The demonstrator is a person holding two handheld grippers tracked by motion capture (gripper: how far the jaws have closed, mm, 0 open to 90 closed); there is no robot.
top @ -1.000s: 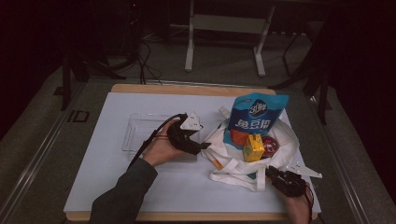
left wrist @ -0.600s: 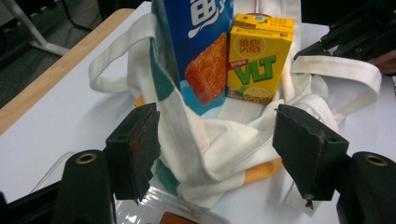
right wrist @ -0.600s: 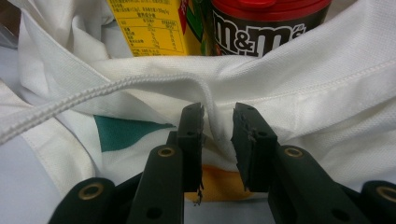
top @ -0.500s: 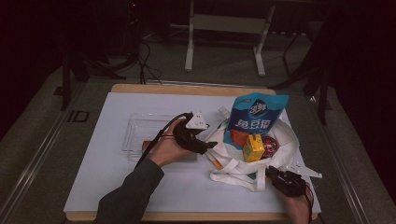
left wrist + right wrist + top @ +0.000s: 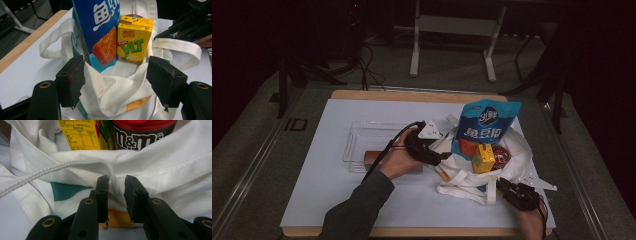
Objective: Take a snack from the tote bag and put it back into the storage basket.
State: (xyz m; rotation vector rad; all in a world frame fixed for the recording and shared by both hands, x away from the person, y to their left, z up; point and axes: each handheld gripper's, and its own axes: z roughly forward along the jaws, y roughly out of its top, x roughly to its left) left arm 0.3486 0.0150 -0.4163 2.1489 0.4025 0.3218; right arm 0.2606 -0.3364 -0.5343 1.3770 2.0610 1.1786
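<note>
Bag: a white tote bag sits right of centre on the tabletop, mouth up, holding a blue snack pouch, a yellow drink carton and a red-lidded candy tub.
Left gripper: the left gripper has its jaws spread wide either side of the bag's left rim, cloth bunched between them, nothing pinched yet.
Right gripper: the right gripper sits at the near-right edge, jaws nearly together around a fold of the bag's hem; they look to be pinching it.
Tray: a clear tray lies just left of the bag.
Step, my read: taking hold of the rim on both sides.
Doing it well: close the left squarely on cloth only, clear of the pouch, and keep the right's grip steady so the contents stay upright.
</note>
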